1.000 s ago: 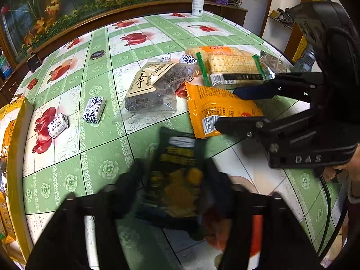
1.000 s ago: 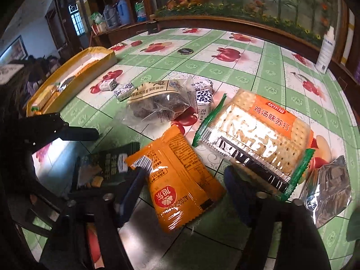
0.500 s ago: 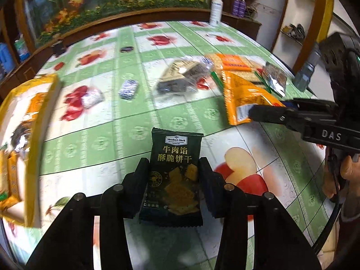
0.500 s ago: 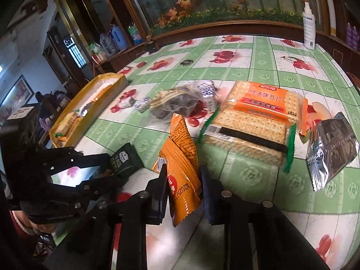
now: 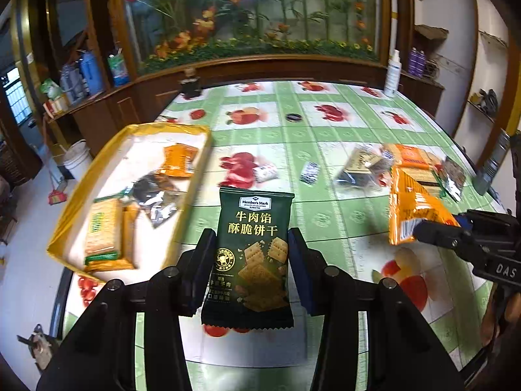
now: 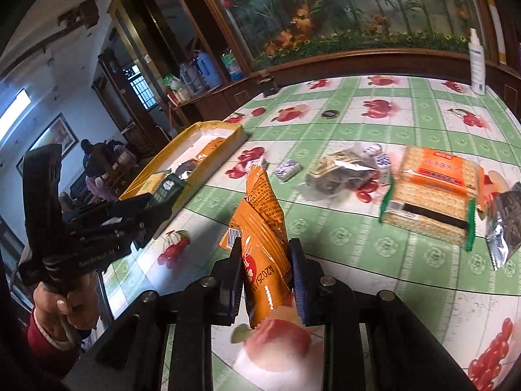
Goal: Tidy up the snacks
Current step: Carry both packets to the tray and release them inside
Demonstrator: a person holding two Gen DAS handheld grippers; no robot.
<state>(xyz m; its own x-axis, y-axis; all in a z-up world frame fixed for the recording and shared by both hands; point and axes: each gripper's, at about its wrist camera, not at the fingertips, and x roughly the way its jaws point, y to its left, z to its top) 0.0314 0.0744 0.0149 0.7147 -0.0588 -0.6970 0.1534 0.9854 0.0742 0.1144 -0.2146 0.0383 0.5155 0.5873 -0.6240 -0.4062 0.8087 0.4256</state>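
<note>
Holding crackers, orange and silver packets, the yellow tray (image 5: 195, 163) — near it, left gripper (image 5: 250, 267) clamps the dark packet (image 5: 254, 254), right gripper (image 6: 265, 273) pinches an orange packet (image 6: 260, 228).

Ahead of the left gripper (image 5: 250, 260), open tablecloth (image 5: 325, 224) runs clear to two small wrapped sweets (image 5: 286, 172). To its left the yellow tray (image 5: 192, 195) wall stands raised, with bare floor at the tray's far end. Ahead and right of the right gripper (image 6: 265, 273), a cracker pack (image 6: 429, 208), clear bag (image 6: 342, 172) and foil pouch (image 6: 506, 224) crowd the table.
</note>
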